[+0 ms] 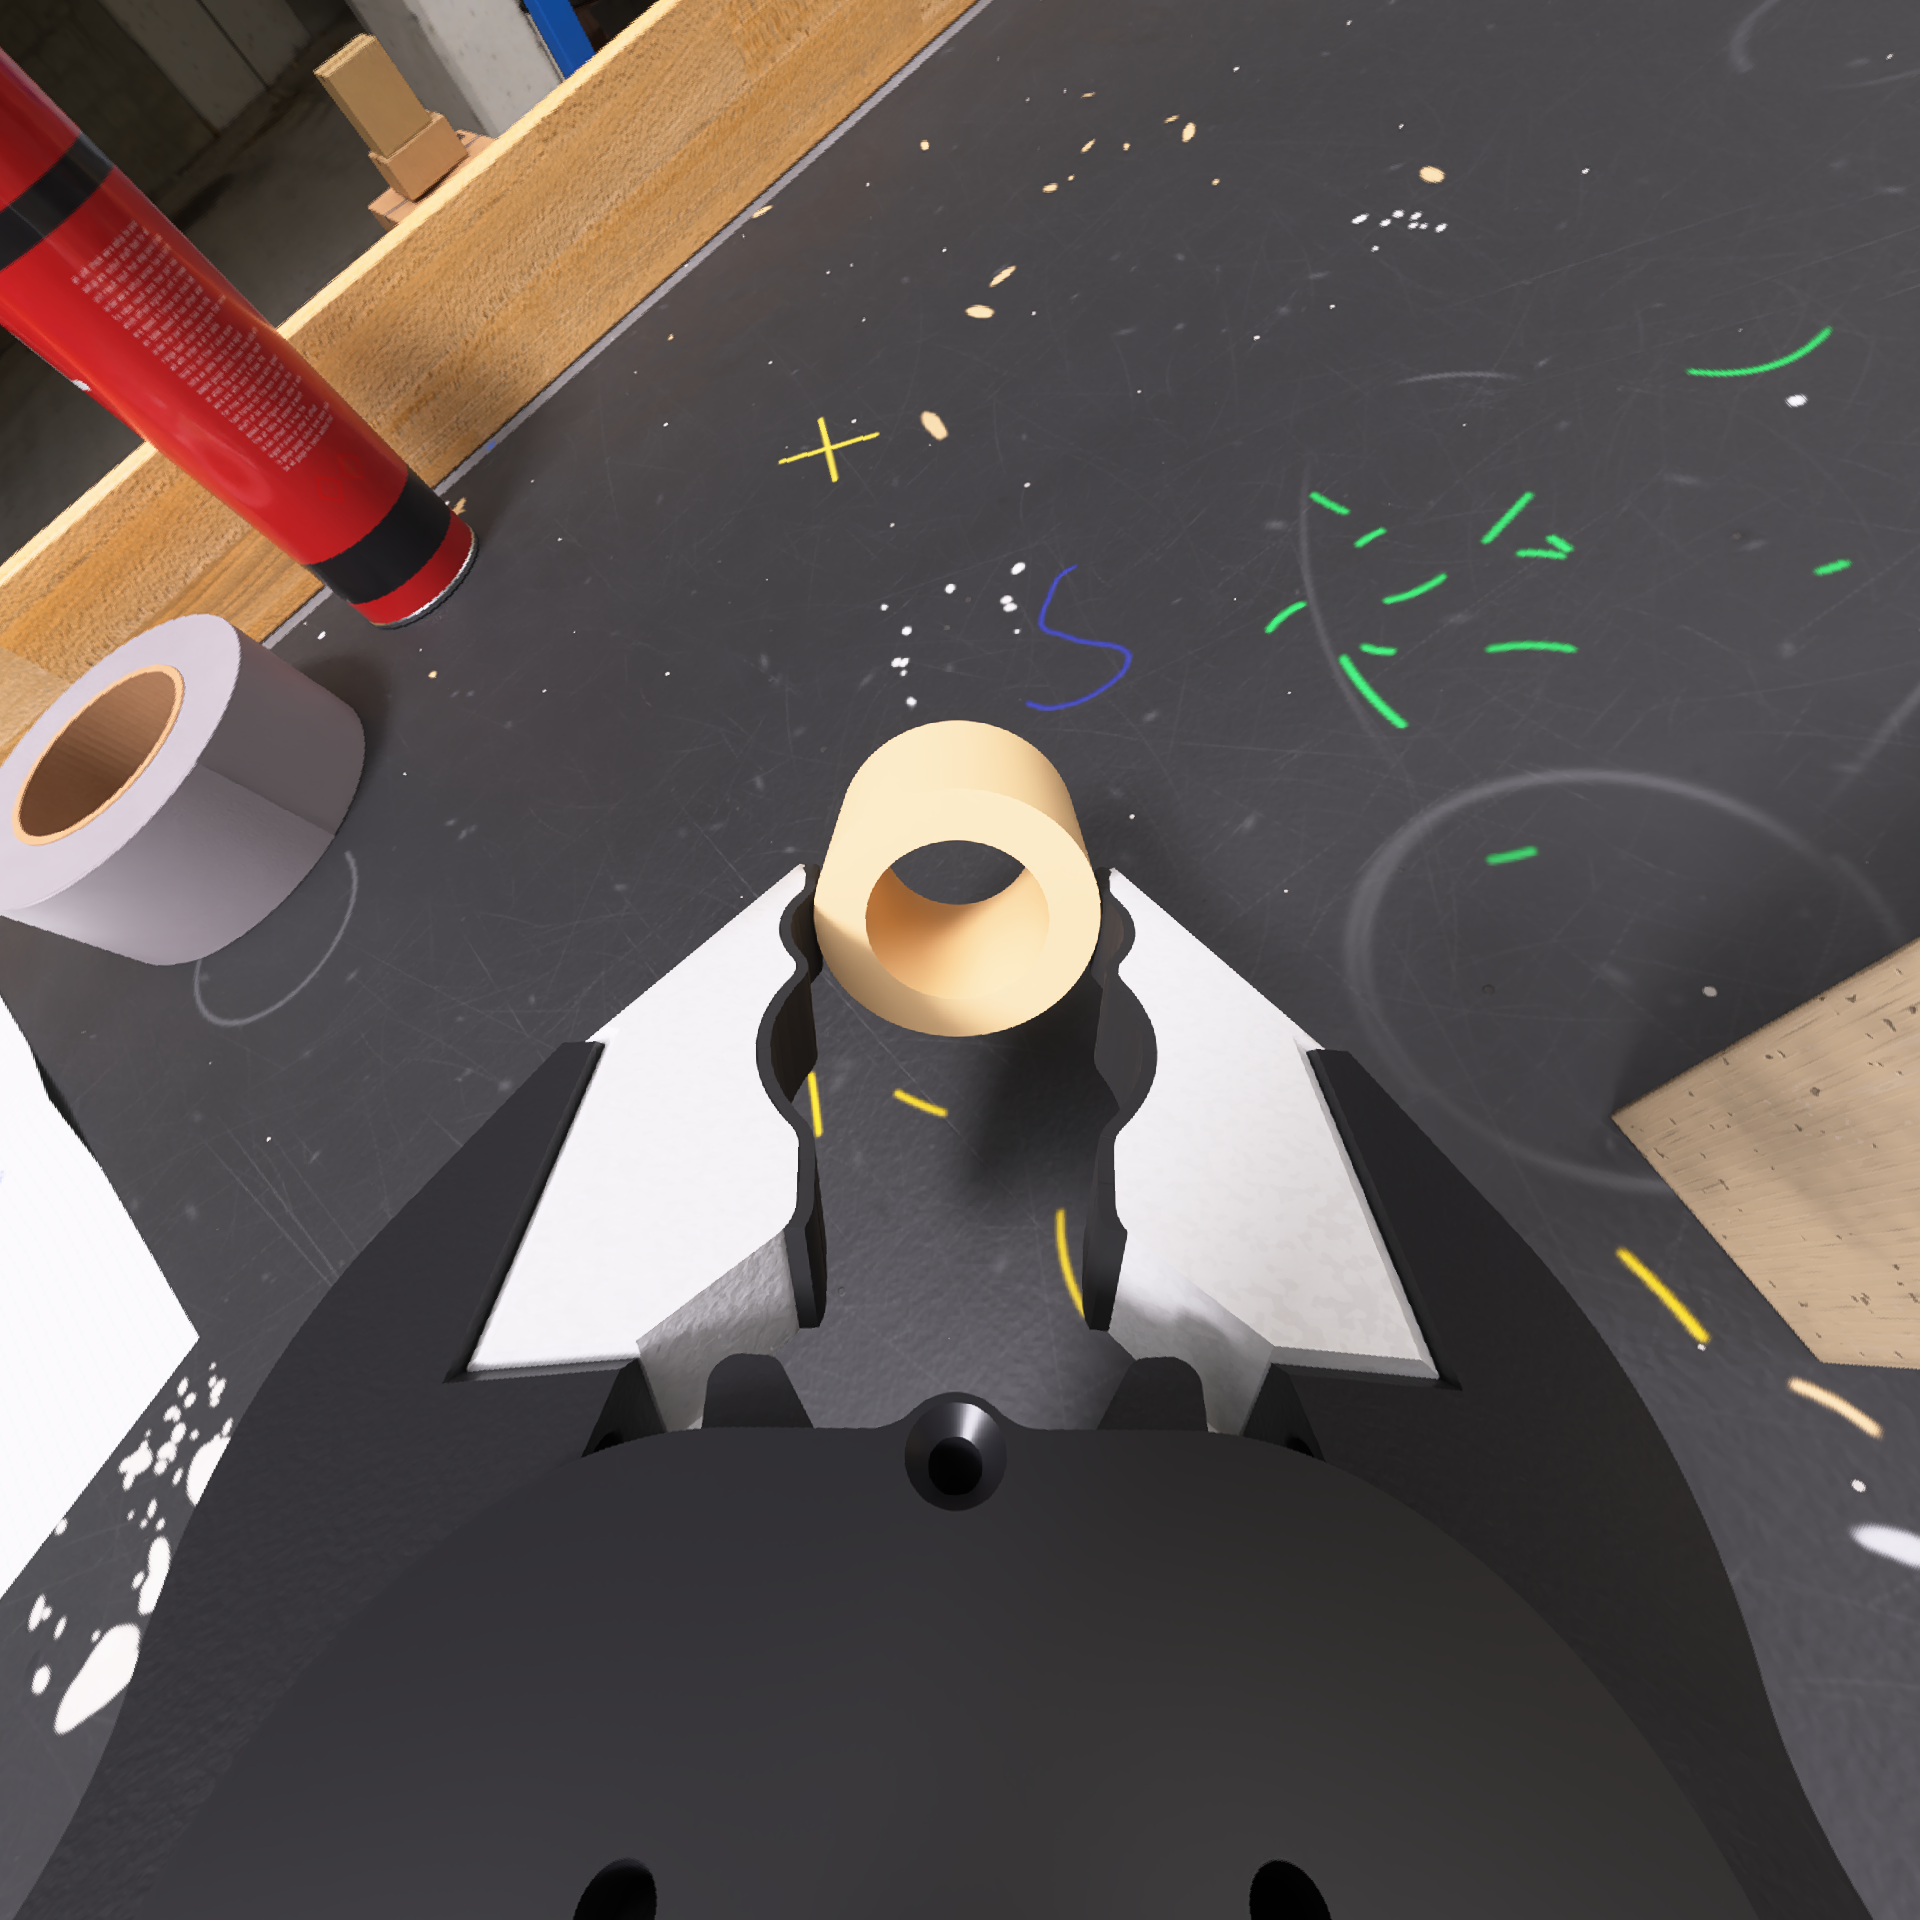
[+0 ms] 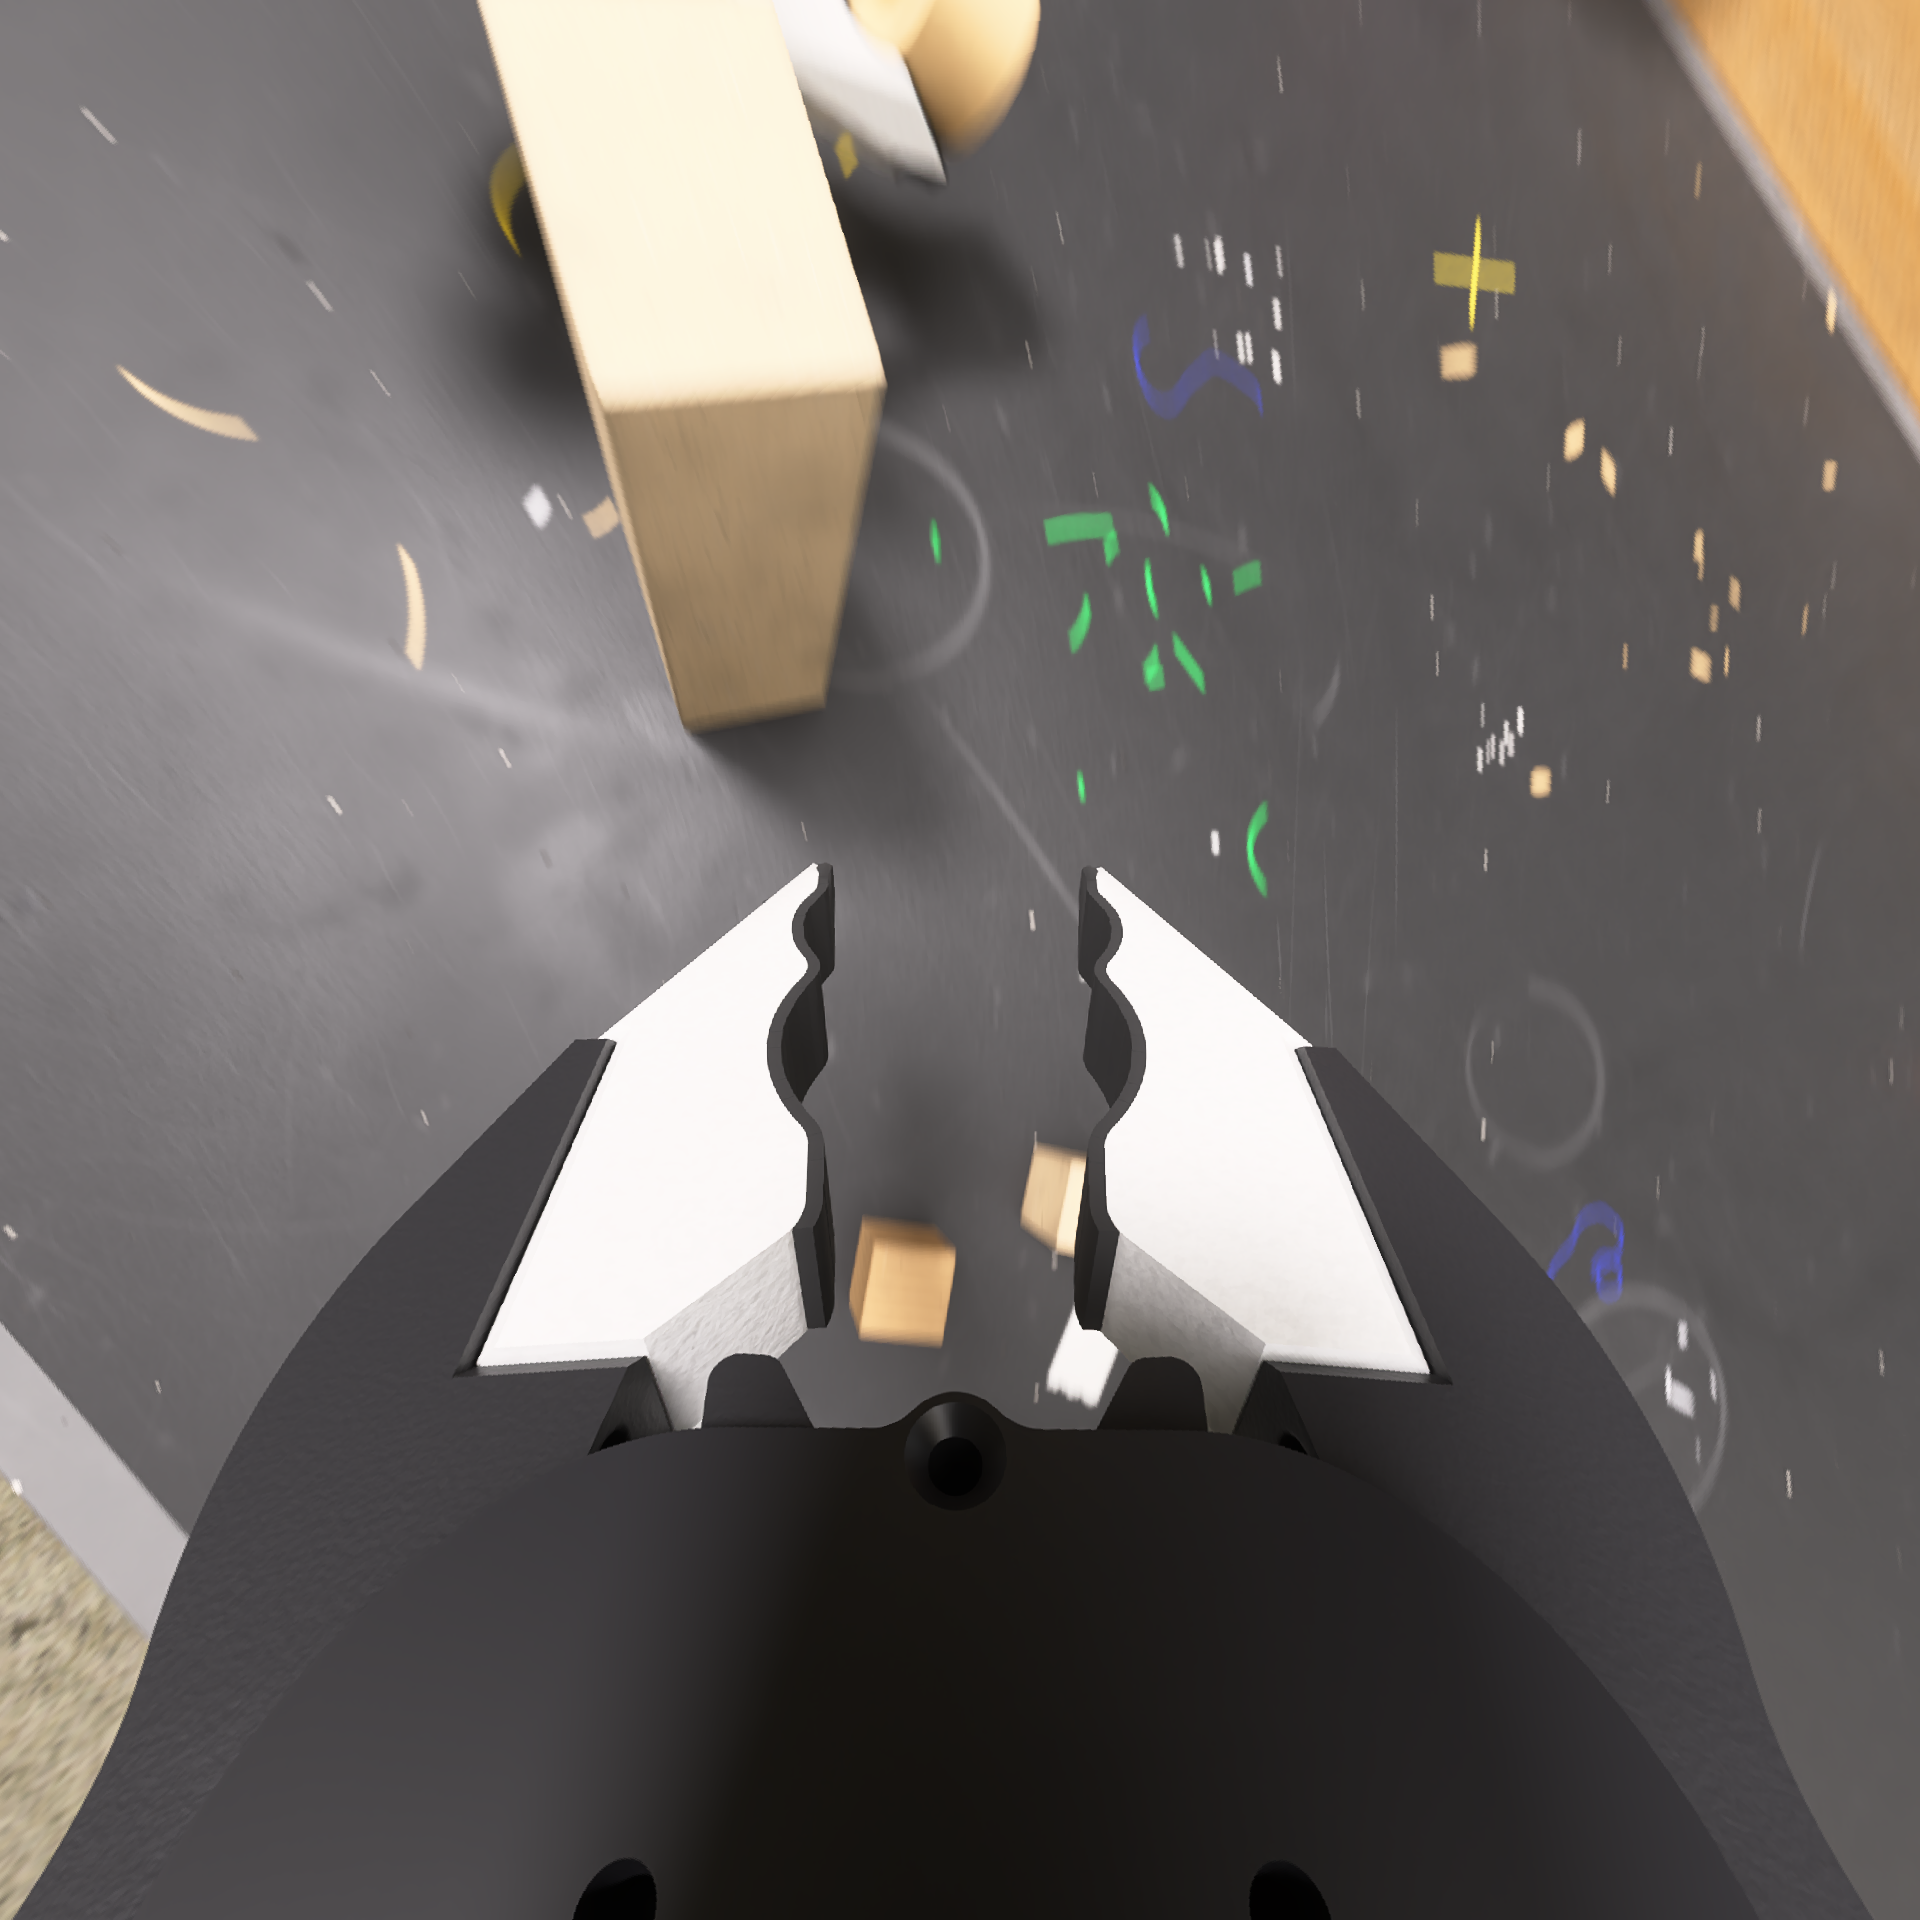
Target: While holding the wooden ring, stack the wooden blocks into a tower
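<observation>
A: Nearest the lens, the left gripper (image 1: 956, 925) pinches the wooden ring (image 1: 956, 883) between its fingertips, clear of the dark table (image 1: 1351, 156), bore facing back at the camera.

B: And the right gripper (image 2: 956, 883)?

A: Parted a little, nothing between the fingers. Two small wooden blocks (image 2: 902, 1283) lie on the table beneath it, seen through the gap near six o'clock. A tall wooden block (image 2: 717, 395) stands at eleven o'clock.

B: Risks?

A: The ring is held only at the tips; I'd judge a jolt could roll it out. The right wrist view is blurred, so aiming at those small blocks looks chancy.

B: Any writing?

A: White print on the red can (image 1: 197, 343) at ten o'clock, too small to make out. The grey tape roll (image 1: 177, 790) below it is plain.
</observation>
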### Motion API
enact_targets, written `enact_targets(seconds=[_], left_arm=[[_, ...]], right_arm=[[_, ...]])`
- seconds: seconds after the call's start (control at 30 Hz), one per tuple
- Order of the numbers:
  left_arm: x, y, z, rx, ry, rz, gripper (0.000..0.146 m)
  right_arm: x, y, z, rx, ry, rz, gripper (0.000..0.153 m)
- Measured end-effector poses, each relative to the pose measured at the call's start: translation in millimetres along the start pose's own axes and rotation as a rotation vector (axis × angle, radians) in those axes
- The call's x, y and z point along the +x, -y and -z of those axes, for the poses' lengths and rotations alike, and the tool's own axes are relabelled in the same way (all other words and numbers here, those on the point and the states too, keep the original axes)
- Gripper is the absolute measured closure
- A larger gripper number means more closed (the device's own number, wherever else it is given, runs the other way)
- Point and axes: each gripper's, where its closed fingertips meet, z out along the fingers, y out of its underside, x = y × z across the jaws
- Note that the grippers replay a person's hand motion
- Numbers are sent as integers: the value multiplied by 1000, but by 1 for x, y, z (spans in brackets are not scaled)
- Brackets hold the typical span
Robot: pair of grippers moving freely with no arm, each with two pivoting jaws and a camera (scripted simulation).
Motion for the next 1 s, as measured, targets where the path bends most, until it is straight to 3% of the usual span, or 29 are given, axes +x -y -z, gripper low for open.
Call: enact_targets(seconds=[0.27, 0.37, 0.43, 0.47, 0.57, 0.77, 0.87, 1.0], left_arm=[[5, -1, -2, -9, -9, -6, 94], [6, -2, -3, -12, -9, -8, 94], [5, -2, -2, -11, -7, -5, 94], [5, -2, -2, -10, -6, -4, 94], [4, -2, -3, -11, -7, -1, 94], [6, -3, -4, -15, -8, -10, 94], [3, -2, -2, -10, -5, -3, 94], [1, -1, -1, -4, -3, 4, 94]], right_arm=[[-10, -125, -4, -229, -31, -159, 108], [-15, -142, -11, -255, -3, -186, 110], [-15, -143, -14, -250, 9, -197, 126], [-13, -140, -14, -239, 5, -199, 126], [-10, -107, -10, -142, 10, -180, 126], [-21, 25, 13, 139, 101, 8, 126], [-29, 78, 13, 185, 154, 95, 126], [-34, 113, -3, 153, 216, 153, 126]])
